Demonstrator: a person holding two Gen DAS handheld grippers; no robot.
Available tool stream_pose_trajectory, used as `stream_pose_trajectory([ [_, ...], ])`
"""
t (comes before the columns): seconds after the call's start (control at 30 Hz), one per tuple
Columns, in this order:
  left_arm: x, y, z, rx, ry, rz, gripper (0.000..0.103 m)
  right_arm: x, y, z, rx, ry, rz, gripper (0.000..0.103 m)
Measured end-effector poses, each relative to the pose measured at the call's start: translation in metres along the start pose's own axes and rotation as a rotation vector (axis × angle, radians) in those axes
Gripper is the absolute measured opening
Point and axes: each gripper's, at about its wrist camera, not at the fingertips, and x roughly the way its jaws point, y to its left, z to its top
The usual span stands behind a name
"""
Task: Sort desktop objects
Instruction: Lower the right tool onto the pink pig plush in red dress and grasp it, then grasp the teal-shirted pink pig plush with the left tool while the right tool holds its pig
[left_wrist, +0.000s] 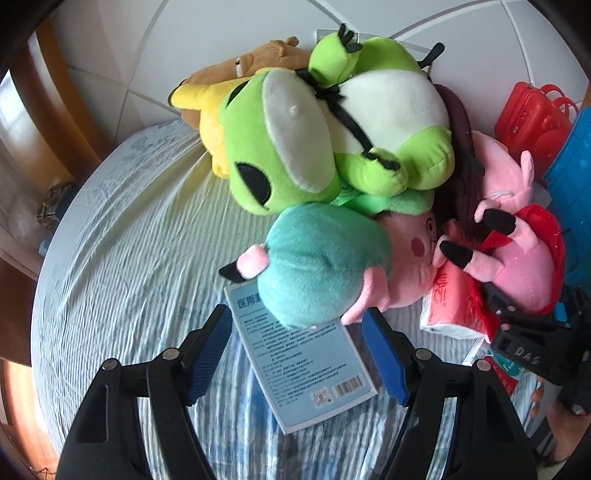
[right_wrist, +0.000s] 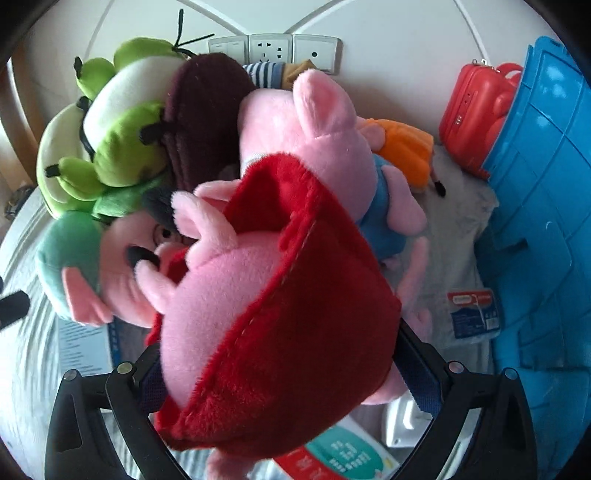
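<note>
1. Two tongs work a heaped worktop (left_wrist: 122, 236): blue bin (right_wrist: 546, 192) waits at right, likely for sorting.
2. Right tongs (right_wrist: 284, 373) clamp the pig (right_wrist: 258, 295), lifted clear of the pile.
3. Left tongs (left_wrist: 299, 354) gape wide around the booklet (left_wrist: 306, 365), not gripping.

Left claw (left_wrist: 297, 354) spread wide, right claw (right_wrist: 288, 384) clamped shut

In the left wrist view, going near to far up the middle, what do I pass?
Left claw → blue booklet → teal-dressed pig plush → green frog plush → wall.
</note>
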Motion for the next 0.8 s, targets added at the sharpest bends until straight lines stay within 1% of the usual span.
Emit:
stream_pose_trajectory([
  [0.1,-0.001,-0.006,0.007,0.014,-0.018,-0.012,0.072,-0.003,-0.005,-0.002,0.010,-0.013,0.016,0.102],
  [0.13,-0.002,-0.008,0.008,0.016,-0.024,-0.016,0.072,-0.005,-0.008,-0.002,0.020,-0.019,0.027,0.096],
  [0.23,-0.005,-0.012,0.013,0.020,-0.041,-0.027,0.072,-0.015,-0.020,-0.005,0.050,-0.036,0.070,0.087],
  [0.37,-0.008,-0.018,0.013,0.030,-0.052,-0.049,0.072,-0.034,-0.038,-0.009,0.108,-0.055,0.134,0.086],
  [0.57,-0.010,-0.041,0.006,0.080,-0.054,-0.093,0.072,-0.081,-0.065,-0.019,0.190,-0.131,0.194,0.086],
  [0.7,-0.011,-0.053,0.001,0.108,-0.056,-0.109,0.072,-0.101,-0.078,-0.019,0.197,-0.174,0.174,0.086],
  [0.8,-0.011,-0.049,0.001,0.107,-0.064,-0.087,0.073,-0.105,-0.078,-0.018,0.196,-0.183,0.178,0.086],
])
